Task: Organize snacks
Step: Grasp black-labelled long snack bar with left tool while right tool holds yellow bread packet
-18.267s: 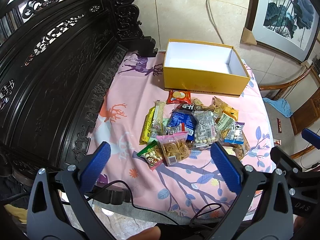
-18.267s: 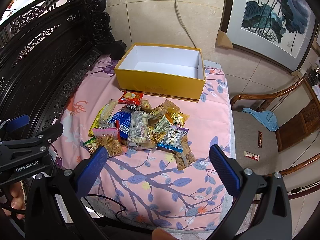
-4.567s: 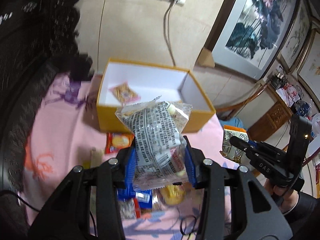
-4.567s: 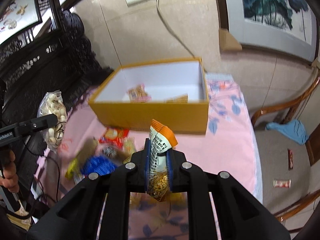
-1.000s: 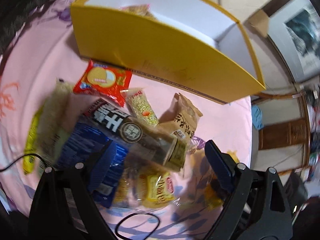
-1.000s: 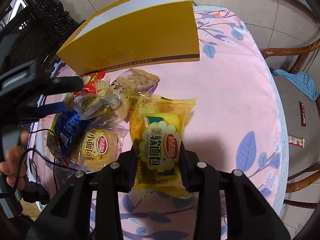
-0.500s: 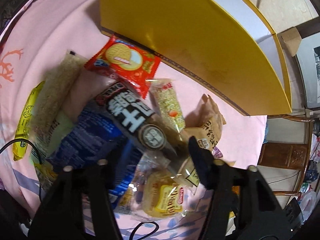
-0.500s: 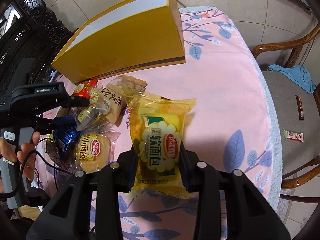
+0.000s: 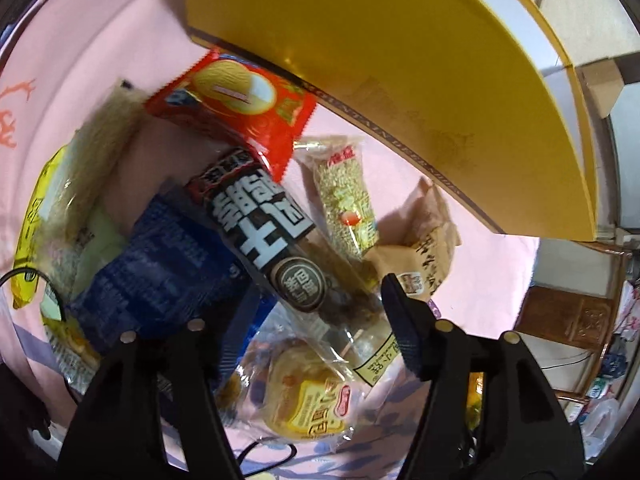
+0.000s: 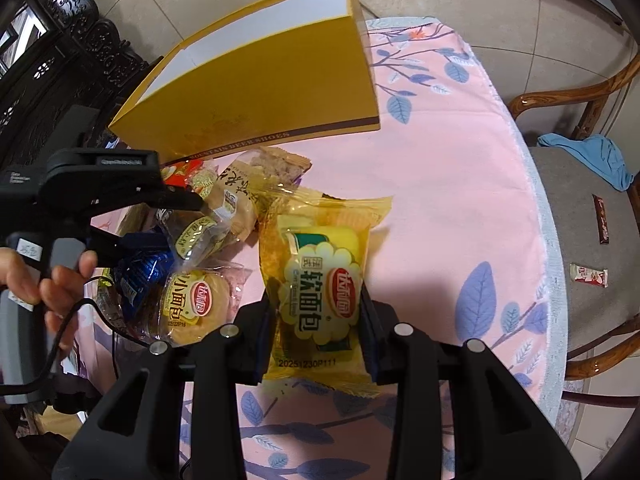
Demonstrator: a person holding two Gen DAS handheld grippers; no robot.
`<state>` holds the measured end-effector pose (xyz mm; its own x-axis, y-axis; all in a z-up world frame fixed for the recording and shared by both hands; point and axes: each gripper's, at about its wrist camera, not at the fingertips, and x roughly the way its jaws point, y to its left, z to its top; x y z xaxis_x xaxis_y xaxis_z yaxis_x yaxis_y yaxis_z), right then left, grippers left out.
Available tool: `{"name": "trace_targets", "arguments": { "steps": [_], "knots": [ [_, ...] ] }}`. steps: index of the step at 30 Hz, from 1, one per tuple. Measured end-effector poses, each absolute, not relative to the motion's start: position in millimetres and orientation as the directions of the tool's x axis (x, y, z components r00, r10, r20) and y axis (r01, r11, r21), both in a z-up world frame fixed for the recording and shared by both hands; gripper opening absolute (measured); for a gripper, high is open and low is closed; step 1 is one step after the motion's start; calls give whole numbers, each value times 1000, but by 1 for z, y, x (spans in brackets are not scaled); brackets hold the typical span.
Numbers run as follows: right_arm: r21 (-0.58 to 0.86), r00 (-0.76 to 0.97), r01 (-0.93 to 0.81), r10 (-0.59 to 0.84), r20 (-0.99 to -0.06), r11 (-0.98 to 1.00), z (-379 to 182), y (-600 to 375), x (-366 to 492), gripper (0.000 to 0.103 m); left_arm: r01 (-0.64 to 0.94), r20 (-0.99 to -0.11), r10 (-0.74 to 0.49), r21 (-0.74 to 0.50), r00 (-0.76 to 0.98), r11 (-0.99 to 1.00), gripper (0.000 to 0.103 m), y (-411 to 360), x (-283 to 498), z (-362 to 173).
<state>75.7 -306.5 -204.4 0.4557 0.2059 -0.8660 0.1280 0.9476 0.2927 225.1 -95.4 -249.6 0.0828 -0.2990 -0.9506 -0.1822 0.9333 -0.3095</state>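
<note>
A pile of snack packets lies on the pink tablecloth [image 10: 440, 200] in front of the yellow box [image 9: 400, 72], which also shows in the right wrist view [image 10: 260, 92]. My left gripper [image 9: 320, 308] is low over the pile, its jaws partly closed around the black packet with white characters [image 9: 264, 232], its fingers beside the packet's lower end. A red biscuit packet [image 9: 236, 100], a blue packet [image 9: 160, 264] and a yellow bread packet [image 9: 312, 404] lie around it. My right gripper [image 10: 318, 316] is shut on a yellow soft-bread packet [image 10: 320, 272] and holds it above the cloth.
Carved dark wood furniture [image 10: 80, 40] stands at the left. A wooden chair [image 10: 580, 240] with a blue cloth [image 10: 592, 156] is at the right, past the table edge. Two small wrappers [image 10: 588, 274] lie on the chair seat. A second bread packet [image 10: 196, 304] lies left of my right gripper.
My left gripper has dropped closer to the pile and its jaws have narrowed around the black packet. My right gripper has kept the yellow bread packet and shifted slightly.
</note>
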Motion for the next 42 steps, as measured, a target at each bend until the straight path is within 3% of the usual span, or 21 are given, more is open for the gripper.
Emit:
{"name": "trace_targets", "arguments": {
  "steps": [1,3,6,12,19,22,26,31,35,42],
  "knots": [
    [293,458,132,204,-865,947,-204,-308,75,37,-181,-951,-296,-308,92,934,63,-96,225,-250],
    [293,462,135,201,-864,947,-202,-310,74,37,-159,-950,-292,-307,114,938,49,-96,223,-250],
    [293,463,136,201,-863,946,-202,-311,73,37,-134,-940,-315,-331,128,934,37,-92,219,-249],
    [291,472,121,202,-858,949,-198,-305,75,37,54,-920,-295,-291,259,955,28,-86,197,-222],
    [295,466,96,219,-857,951,-198,-295,78,37,202,-917,-303,-255,259,945,25,-77,182,-215],
    [297,462,89,225,-858,951,-198,-291,80,37,214,-932,-296,-251,210,944,31,-80,190,-222],
    [297,462,91,224,-858,951,-197,-291,80,37,197,-952,-284,-258,115,946,48,-89,207,-237],
    [294,467,104,214,-858,950,-196,-296,79,37,264,-974,-207,-177,90,948,51,-110,222,-249],
    [293,473,112,209,-856,949,-195,-297,79,37,257,-968,-222,-186,119,948,30,-112,227,-243],
    [288,511,66,216,-832,955,-180,-288,80,37,266,-924,-313,-252,219,930,26,-81,199,-216]
  ]
}}
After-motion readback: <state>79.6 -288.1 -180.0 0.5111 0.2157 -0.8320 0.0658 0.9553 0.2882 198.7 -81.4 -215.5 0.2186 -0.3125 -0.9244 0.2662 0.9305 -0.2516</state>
